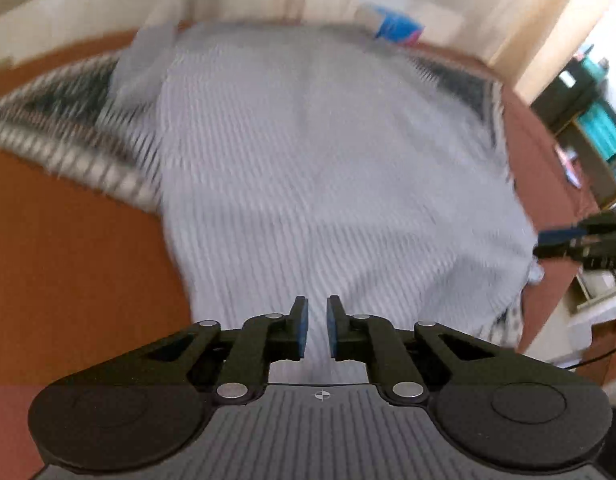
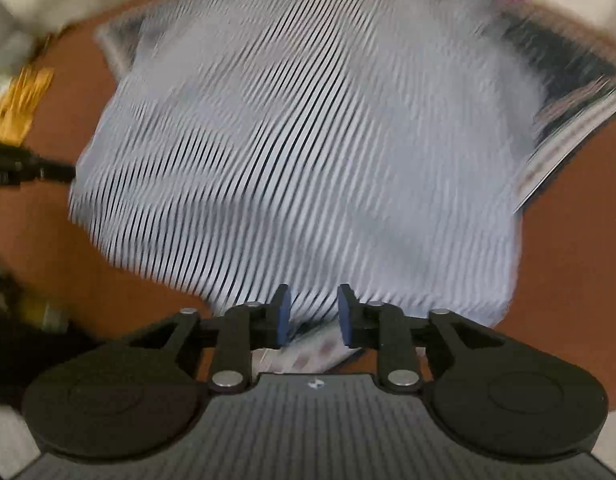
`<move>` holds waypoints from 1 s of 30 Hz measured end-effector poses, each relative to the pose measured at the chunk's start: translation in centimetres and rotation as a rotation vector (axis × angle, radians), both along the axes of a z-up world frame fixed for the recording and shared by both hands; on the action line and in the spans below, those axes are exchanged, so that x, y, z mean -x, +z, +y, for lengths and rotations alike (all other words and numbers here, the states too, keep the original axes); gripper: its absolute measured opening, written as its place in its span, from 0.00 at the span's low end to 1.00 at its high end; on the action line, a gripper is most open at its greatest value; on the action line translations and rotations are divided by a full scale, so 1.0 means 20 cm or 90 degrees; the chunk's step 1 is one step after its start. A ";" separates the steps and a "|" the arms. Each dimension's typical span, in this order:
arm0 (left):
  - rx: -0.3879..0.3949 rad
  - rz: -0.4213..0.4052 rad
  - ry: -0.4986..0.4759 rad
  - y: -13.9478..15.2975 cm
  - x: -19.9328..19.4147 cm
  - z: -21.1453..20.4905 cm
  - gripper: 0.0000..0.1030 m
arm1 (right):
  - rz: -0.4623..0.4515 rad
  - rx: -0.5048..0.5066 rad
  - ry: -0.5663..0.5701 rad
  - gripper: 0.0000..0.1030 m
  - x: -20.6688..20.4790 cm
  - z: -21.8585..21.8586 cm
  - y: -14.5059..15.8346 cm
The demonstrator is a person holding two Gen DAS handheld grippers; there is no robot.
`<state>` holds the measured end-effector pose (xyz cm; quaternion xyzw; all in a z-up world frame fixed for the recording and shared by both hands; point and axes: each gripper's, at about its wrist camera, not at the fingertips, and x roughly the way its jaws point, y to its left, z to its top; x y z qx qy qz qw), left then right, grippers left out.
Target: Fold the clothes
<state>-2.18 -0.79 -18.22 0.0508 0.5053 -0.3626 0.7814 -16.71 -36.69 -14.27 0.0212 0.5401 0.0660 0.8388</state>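
Note:
A light blue shirt with fine stripes [image 1: 308, 160] lies spread on an orange-brown surface [image 1: 67, 260]; both views are blurred. My left gripper [image 1: 317, 320] hangs over the shirt's near edge, open, with a narrow gap between its blue pads and only the cloth below showing through. The right gripper [image 2: 312, 312] is also open above the striped shirt [image 2: 308, 140], nothing pinched between its pads. Each gripper shows in the other's view: the right gripper [image 1: 580, 240] at the shirt's right edge, the left gripper [image 2: 27, 168] at its left edge.
A dark patterned cloth with a pale border [image 1: 59, 140] lies under the shirt and sticks out on both sides [image 2: 568, 120]. A blue and pink packet [image 1: 396, 26] sits at the far edge. Shelving [image 1: 588, 120] stands at the right; something yellow [image 2: 15, 108] lies left.

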 end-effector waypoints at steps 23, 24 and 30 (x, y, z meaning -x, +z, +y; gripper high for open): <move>-0.029 0.007 -0.012 0.00 0.30 -1.54 0.58 | -0.237 -0.052 0.104 0.62 -0.99 -1.17 0.29; -0.036 0.016 -0.008 -0.02 0.32 -1.58 0.58 | -0.229 -0.056 0.107 0.62 -1.03 -1.20 0.27; -0.108 0.045 0.019 -0.14 0.38 -1.70 0.58 | -0.203 -0.072 0.138 0.62 -1.26 -1.28 0.14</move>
